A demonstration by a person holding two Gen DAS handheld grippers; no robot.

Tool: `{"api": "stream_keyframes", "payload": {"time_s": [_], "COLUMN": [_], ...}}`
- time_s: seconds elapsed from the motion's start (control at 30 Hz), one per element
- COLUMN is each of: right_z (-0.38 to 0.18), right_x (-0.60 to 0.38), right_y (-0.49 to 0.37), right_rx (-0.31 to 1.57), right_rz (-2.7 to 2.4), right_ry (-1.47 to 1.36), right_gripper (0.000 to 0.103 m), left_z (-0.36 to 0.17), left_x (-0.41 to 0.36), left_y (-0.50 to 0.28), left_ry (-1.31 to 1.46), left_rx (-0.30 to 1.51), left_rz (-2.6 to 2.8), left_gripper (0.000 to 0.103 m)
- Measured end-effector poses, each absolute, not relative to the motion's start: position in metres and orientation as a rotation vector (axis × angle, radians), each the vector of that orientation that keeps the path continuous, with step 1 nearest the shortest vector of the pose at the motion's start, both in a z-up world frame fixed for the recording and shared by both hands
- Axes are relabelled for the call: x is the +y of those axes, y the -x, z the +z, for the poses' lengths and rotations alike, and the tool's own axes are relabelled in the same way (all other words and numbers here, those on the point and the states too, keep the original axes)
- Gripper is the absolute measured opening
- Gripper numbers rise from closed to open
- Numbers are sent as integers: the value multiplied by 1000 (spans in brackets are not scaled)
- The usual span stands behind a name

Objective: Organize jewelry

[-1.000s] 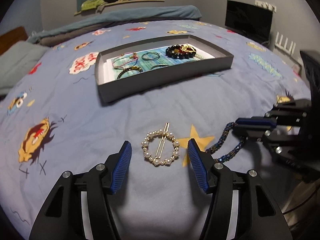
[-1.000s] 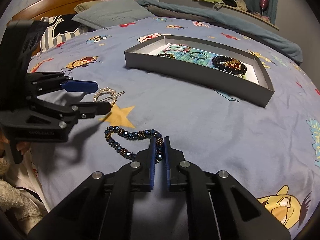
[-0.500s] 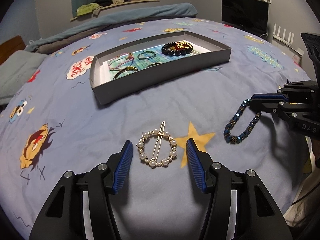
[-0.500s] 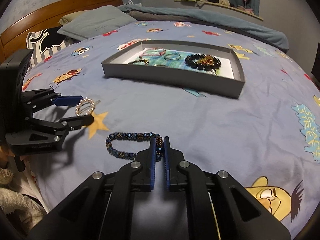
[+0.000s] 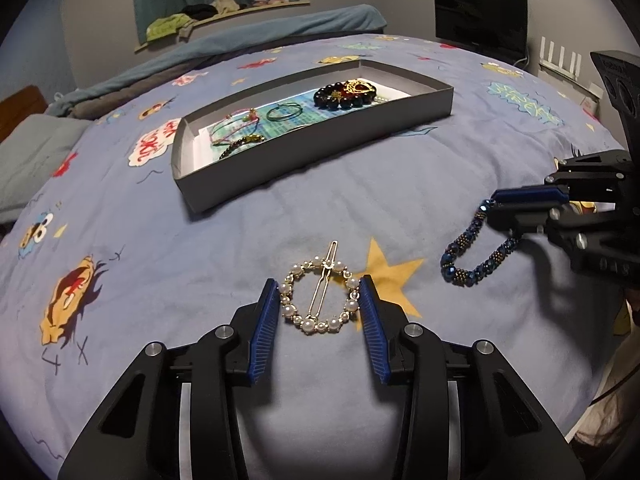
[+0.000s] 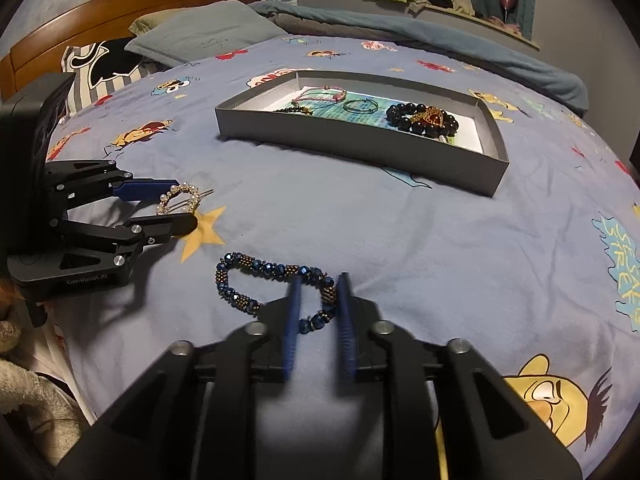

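- The left gripper (image 5: 318,286) is low over the bed (image 5: 200,256), and its jaws are closing.
- The pearl hair clip (image 5: 322,292) lies flat on the cover between them, beside a yellow star. The blue pads (image 5: 266,320) stand just at the ring's two sides. I cannot tell whether they press on it.
- The clip's gold pin is its long axis. It runs away from the left gripper toward the grey tray (image 5: 320,152), leaning slightly right, with the looped tip past the ring on the far side.
- The right gripper (image 6: 319,278) is clenched on the blue beaded bracelet (image 6: 276,266). From the left view its fingers lie close together, with one end of the bracelet caught at their tips. Its own view is blurred there.
- The bracelet is a drawn-out loop. Its long axis runs from the right jaws toward the left gripper.
- The tray sits farther up the bed. It holds a black bead bracelet (image 5: 336,96) and thinner bands.
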State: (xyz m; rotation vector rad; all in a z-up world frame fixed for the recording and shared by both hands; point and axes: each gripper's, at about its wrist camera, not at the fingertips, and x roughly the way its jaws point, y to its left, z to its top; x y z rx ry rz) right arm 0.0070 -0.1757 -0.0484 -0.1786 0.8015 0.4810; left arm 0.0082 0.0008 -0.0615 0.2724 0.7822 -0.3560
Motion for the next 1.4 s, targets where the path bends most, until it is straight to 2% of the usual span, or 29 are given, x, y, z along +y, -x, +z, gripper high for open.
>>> {"api": "stream_keyframes", "payload": {"time_s": [0.47, 0.9, 1.1, 1.4], "right_z": [-6, 55, 48, 7], "right_x": [-189, -217, -214, -200], "right_y": [-18, -95, -137, -182], "right_rx": [694, 552, 564, 644], "right_rz": [501, 367, 375, 358], "right_ry": [141, 102, 54, 28], "right_gripper": [7, 7, 7, 7], "left_z": [-27, 4, -8, -33], "left_x": [23, 4, -18, -40], "left_y": [-30, -121, -173, -219], "left_ry": [-157, -177, -199, -208], "left_rx": [780, 795, 853, 945], "left_rz": [-364, -379, -388, -412], "left_gripper": [42, 42, 42, 42]}}
